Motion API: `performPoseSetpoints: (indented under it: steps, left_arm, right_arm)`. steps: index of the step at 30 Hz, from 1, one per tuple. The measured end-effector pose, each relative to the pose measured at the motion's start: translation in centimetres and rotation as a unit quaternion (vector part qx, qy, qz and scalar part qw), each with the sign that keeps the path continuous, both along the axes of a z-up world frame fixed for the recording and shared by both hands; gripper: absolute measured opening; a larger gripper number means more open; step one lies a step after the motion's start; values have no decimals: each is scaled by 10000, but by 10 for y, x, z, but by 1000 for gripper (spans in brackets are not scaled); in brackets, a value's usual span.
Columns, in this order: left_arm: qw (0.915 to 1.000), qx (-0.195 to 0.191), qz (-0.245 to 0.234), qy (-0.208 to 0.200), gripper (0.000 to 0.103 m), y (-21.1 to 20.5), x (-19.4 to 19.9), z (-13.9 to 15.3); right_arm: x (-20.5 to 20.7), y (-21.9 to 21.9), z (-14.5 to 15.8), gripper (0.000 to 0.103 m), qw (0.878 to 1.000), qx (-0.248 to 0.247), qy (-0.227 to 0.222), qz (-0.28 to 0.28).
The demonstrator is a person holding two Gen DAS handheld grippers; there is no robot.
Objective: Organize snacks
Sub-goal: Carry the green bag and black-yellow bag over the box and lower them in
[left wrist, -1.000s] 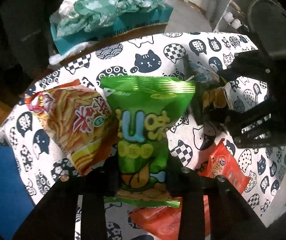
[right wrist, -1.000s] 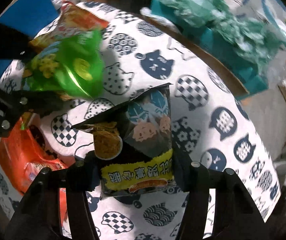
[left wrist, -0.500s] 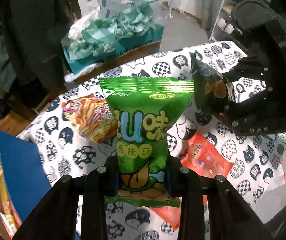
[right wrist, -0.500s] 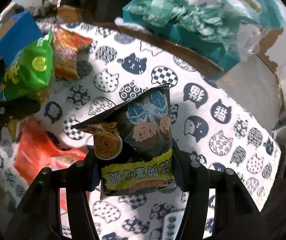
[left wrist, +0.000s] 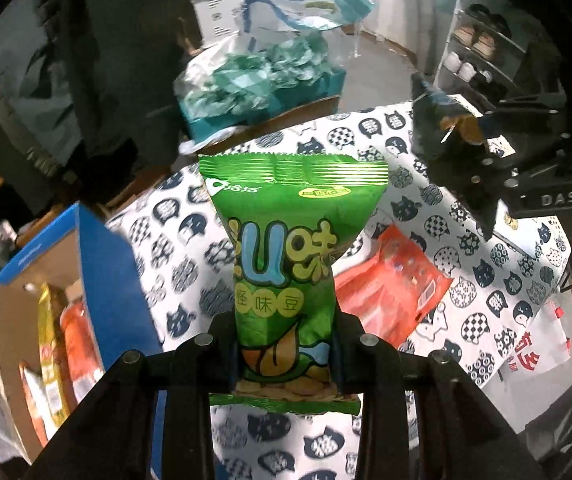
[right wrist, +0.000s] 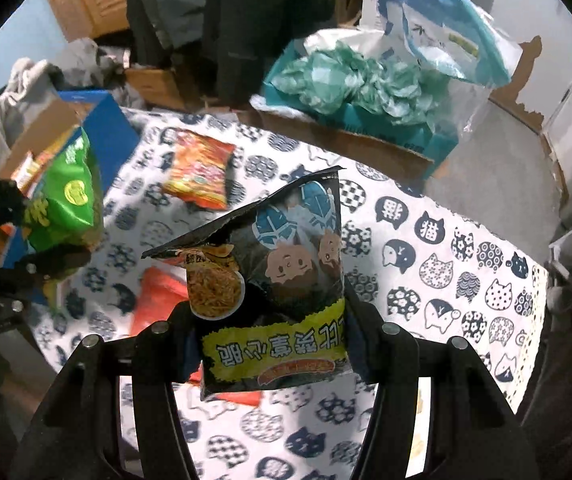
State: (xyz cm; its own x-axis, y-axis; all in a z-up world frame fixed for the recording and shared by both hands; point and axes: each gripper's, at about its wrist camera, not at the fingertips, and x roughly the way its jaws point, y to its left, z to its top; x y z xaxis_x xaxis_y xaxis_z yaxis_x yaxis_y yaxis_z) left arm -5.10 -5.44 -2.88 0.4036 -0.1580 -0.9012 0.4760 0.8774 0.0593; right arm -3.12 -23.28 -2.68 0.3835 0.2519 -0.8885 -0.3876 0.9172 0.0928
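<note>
Left wrist view: the blue-sided box [left wrist: 97, 264] is seen open left of the jaws, the cat-print surface [left wrist: 498, 264] spread ahead to its far edge. The left gripper [left wrist: 286, 354] is clamped on the green snack bag [left wrist: 286, 264], held upright between the jaws.

Right wrist view: bare cloth is seen right of the jaws. The right gripper [right wrist: 269, 344] is clamped on the black snack bag [right wrist: 281, 280]; an orange packet [right wrist: 199, 172] lies ahead-left.

Cluttered home room; shoe rack [left wrist: 482, 52]; cat-print tablecloth [right wrist: 426, 248]
</note>
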Motion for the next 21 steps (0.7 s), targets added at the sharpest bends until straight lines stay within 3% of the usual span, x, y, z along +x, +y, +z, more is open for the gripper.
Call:
performPoseSetpoints:
  steps: [9,21]
  left_arm:
    - [9991,-200,380,-30,33,31,-19,13]
    - [9975,-375,551,-223,33,62,-35,30]
  right_arm:
    - [-16,24,22,57,9999,12,-113,5]
    - [-20,69,40,57,9993,194,-197,252]
